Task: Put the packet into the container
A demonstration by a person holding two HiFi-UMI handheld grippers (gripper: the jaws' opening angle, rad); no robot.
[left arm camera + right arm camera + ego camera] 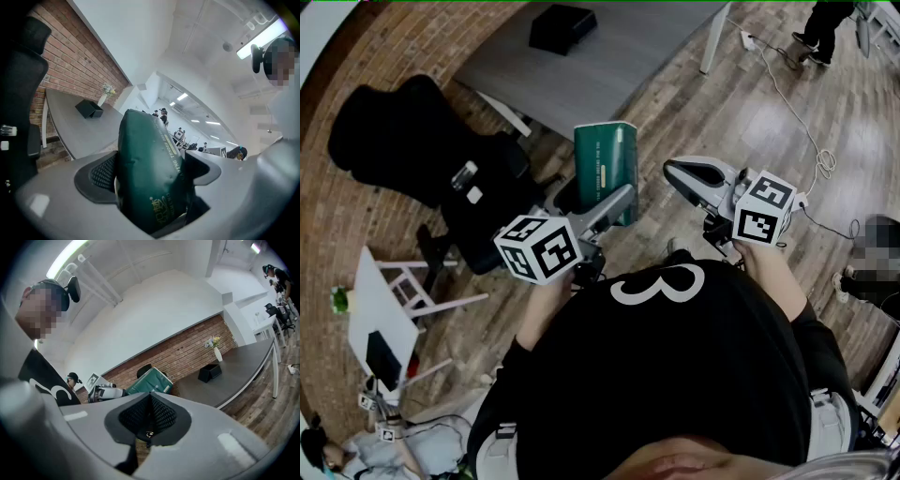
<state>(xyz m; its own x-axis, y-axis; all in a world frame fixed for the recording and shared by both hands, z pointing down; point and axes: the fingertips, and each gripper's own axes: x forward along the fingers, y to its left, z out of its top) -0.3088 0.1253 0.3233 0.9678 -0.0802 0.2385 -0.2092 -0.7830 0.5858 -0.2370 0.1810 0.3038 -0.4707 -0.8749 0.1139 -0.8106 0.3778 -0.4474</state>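
The jaws of our left gripper, spread wide, clamp a puffy dark-green packet with gold print, in the air short of a grey table, its lower end buried between them; our right gripper's jaws meet, empty.

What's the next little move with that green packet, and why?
Probably carry it forward toward the black container on the grey table: the left gripper's jaws are clamped on the green packet, held up in the air, and the container sits well ahead.
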